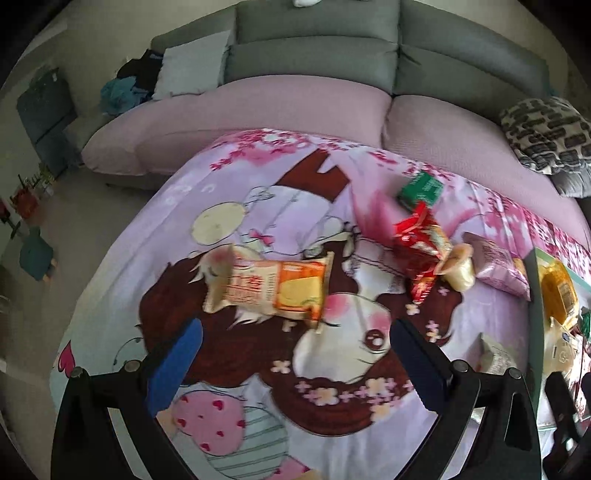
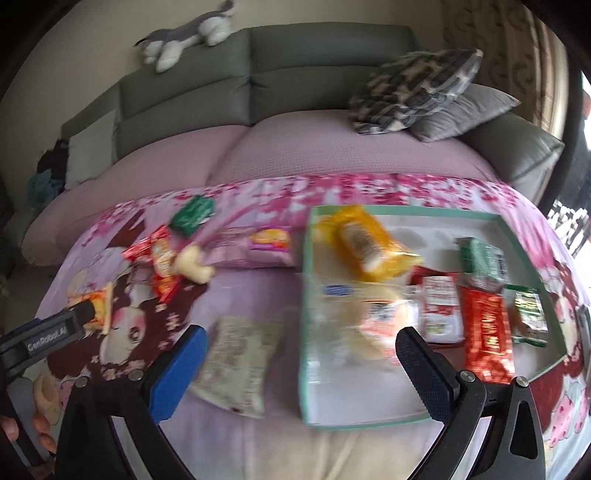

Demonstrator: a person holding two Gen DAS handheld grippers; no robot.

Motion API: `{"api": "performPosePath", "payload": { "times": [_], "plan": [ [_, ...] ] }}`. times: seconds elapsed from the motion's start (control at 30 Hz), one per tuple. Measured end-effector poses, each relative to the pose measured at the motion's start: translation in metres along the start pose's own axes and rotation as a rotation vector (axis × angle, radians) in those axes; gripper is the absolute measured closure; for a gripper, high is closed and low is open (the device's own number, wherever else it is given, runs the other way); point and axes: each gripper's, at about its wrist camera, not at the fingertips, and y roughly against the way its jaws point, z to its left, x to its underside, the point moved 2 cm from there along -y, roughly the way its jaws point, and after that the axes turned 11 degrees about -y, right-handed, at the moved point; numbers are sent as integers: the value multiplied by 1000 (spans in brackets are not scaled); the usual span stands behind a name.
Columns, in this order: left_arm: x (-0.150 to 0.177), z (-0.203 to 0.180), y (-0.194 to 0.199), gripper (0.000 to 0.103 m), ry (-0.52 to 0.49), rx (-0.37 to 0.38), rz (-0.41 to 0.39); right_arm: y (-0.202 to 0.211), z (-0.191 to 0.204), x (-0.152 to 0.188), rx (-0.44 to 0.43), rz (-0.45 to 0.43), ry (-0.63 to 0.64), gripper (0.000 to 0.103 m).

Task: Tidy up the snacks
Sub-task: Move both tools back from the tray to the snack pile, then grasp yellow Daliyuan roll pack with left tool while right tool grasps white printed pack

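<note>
My left gripper [image 1: 295, 363] is open over the cartoon blanket [image 1: 258, 206], just short of an orange-and-cream snack packet [image 1: 271, 286] lying flat. Further right lie a red wrapper [image 1: 415, 245], a green packet [image 1: 421, 188], a cream bun [image 1: 460, 267] and a pink bag [image 1: 496, 264]. My right gripper [image 2: 299, 363] is open too, above the near-left corner of a green-rimmed white tray [image 2: 304, 387] that holds a yellow packet [image 2: 364, 242], a clear bag [image 2: 351, 325], a red packet [image 2: 485, 332] and green packets [image 2: 480, 264]. A pale patterned bag [image 2: 236, 365] lies left of the tray.
A grey sofa [image 1: 317, 48] with pink seat covers stands behind the blanket. Patterned and grey cushions [image 2: 413, 92] rest at its right end, a plush toy [image 2: 192, 33] on its back. Clothes [image 1: 133, 81] pile at the left. The left gripper body [image 2: 48, 338] shows at the right view's left edge.
</note>
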Motion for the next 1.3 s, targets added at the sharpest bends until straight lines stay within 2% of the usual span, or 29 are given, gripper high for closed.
{"api": "performPosePath", "payload": {
  "times": [0.23, 0.5, 0.77, 1.0, 1.13, 1.3],
  "plan": [
    [3, 28, -8, 2, 53, 6, 15, -20, 38, 21, -30, 76, 70, 0],
    [-6, 40, -30, 2, 70, 49, 38, -41, 38, 31, -24, 153, 38, 2],
    [-13, 39, -63, 2, 37, 63, 84, -51, 37, 32, -9, 164, 27, 4],
    [-17, 32, -78, 2, 28, 97, 82, -55, 43, 33, -18, 170, 46, 4],
    [-18, 23, -79, 2, 7, 120, 70, -62, 42, 37, -34, 197, 30, 13],
    [-20, 9, -74, 15, -39, 137, 41, -61, 40, 35, -46, 191, 23, 21]
  ]
}}
